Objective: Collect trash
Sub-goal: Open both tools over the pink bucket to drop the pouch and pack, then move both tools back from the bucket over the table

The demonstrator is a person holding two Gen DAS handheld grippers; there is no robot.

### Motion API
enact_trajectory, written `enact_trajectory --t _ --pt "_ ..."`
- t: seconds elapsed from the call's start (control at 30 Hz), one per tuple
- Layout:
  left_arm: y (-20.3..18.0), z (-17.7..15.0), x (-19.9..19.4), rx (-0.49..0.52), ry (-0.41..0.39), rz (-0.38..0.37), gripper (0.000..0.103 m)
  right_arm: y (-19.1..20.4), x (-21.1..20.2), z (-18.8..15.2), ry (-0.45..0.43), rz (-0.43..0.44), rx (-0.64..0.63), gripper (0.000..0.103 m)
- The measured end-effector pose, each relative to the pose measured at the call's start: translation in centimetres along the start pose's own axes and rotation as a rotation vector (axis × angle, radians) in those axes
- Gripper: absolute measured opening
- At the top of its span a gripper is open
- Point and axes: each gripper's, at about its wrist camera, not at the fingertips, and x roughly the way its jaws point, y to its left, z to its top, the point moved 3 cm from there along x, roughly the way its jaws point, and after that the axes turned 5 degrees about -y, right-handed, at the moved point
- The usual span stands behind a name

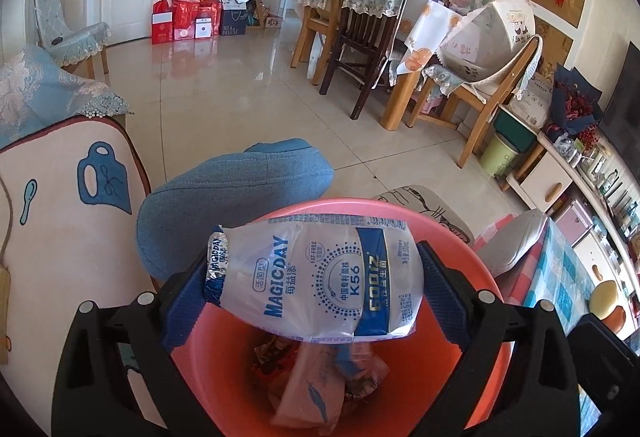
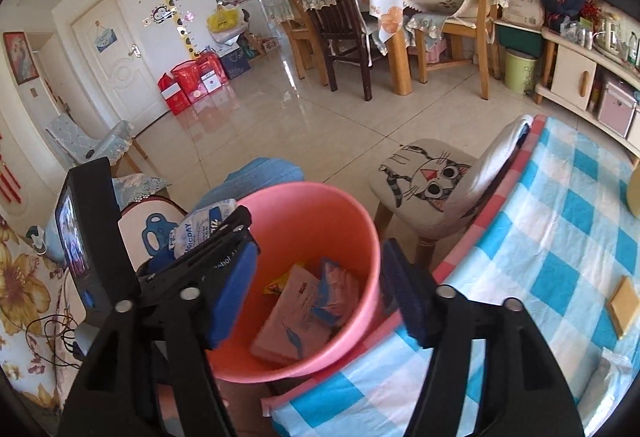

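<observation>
Left hand-held gripper (image 1: pixel 316 301) tilts down, clamping a drink pouch (image 1: pixel 316 277) over the pink bin (image 1: pixel 480 277); right hand-held gripper (image 2: pixel 316 293) gapes empty.

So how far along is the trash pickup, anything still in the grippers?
Done: several wrappers already lie in the pink bin. In hand: the left gripper holds a MAGICDAY bottle above the bin, not yet dropped. The right gripper is open and empty over the bin. No other trash shows.
</observation>
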Motion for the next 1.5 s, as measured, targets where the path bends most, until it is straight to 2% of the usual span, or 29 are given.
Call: enact_trajectory --t 0.07,0.23,0.43,0.77,1.07,1.3,1.5 --pt "-0.2 0.0 0.0 0.010 -0.002 0.008 0.096 -0.6 -0.5 -0.4 -0.005 -0.045 -0.012 0.083" --pt "-0.6 -0.1 -0.3 0.035 -0.015 0.028 0.097 -2.4 -1.7 -1.4 -0.003 -0.112 -0.005 0.089" --pt "-1.3 0.0 -0.9 0.074 -0.041 0.048 0.097 -4.5 -3.0 -2.2 0.009 -0.141 0.009 0.089" --pt "-3.3 -0.1 -2.1 0.136 -0.088 0.030 0.097 -5.7 -6.2 -3.6 -0.002 -0.254 -0.103 0.094" --pt "-7.0 -0.8 -3.2 0.229 -0.128 0.004 0.097 -7.8 -9.5 -5.1 0.006 -0.287 -0.103 0.096" --pt "-10.3 -1.9 -4.1 0.312 -0.151 -0.018 0.097 -9.1 -11.5 -6.4 -0.033 -0.317 -0.144 0.097" --pt "-12.8 -3.0 -4.7 0.360 -0.158 -0.045 0.097 -10.9 -13.0 -6.7 -0.054 -0.345 -0.129 0.098"
